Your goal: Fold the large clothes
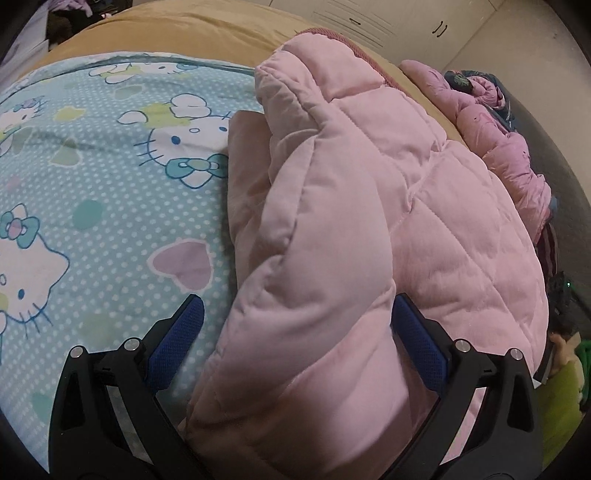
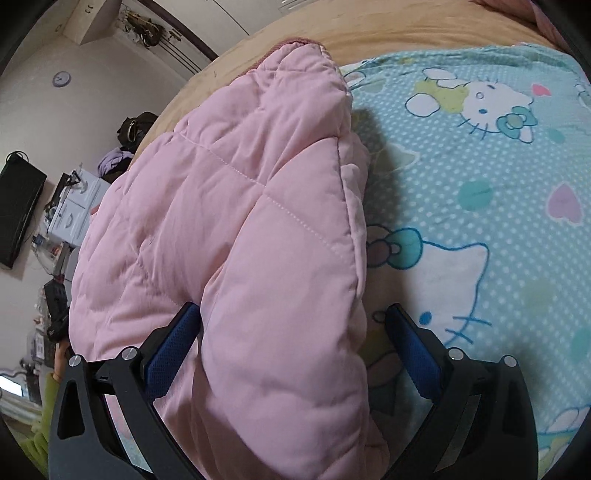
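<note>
And here's the pink quilted jacket [image 1: 369,229], bunched and folded over on itself, lying on the teal cartoon-cat blanket [image 1: 92,192] that covers the bed; in the left wrist view it fills the frame from 12 o'clock down to 6, with the blanket spreading off toward 9. A thick padded fold of it runs straight down between the fingers of the left gripper [image 1: 295,328], whose blue pads [image 1: 417,343] stand wide apart, the right-hand pad touching the fabric, the left-hand one over bare blanket, nothing pinched. Over in the right wrist view, the same jacket [image 2: 229,221] sits from 11 o'clock to 6, blanket [image 2: 498,221] out toward 3, and the right gripper [image 2: 291,332] straddles another puffy fold, fingers spread wide, left-hand pad [image 2: 173,339] against the cloth, the other just beside its edge. A darker pink ribbed hem [image 1: 354,40] shows at the jacket's far end, near 12. Beyond that, a tan bedsheet [image 1: 221,33]. At 2 o'clock in the left view lies a heap of other pink and dark clothes [image 1: 495,122]. In the right view, a round wall clock [image 2: 61,78] hangs at 10, a dark screen [image 2: 18,206] at 9.
</note>
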Demonstrator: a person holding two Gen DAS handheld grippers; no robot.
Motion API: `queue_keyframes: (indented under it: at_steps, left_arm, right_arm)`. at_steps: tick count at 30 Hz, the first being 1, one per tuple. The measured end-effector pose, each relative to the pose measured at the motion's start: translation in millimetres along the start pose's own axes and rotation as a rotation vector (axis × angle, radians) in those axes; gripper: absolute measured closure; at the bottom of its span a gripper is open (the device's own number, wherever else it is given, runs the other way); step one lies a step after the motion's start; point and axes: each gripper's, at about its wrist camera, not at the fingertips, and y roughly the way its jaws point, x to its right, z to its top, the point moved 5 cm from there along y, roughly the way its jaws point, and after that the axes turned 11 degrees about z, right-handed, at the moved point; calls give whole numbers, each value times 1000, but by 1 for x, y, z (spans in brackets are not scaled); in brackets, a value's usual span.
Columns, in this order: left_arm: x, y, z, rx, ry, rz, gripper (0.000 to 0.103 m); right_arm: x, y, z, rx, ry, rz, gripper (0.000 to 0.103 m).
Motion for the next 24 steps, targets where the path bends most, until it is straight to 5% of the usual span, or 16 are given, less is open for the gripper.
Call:
queue_keyframes:
  at_steps: [5,8,10,14,19,24]
  left_arm:
    - [5,3,2,11,16,14,8]
    - [13,5,3,28,24,22,11]
    - [24,3,4,58,48,15,28]
    - [42,2,7,90,78,23,41]
    - [50,-6,9,128,72,32,59]
    - [57,-32,10,193,45,23,68]
  right_arm:
    - [1,3,4,-2,16,24,4]
    - [-3,4,4,4,22,68,12]
    - [-5,7,4,15,56,142,33]
    - [-7,4,2,37,33,134,39]
    - [-30,4,0,60,-9,108,59]
    - [-47,-15,2,94,2,157,71]
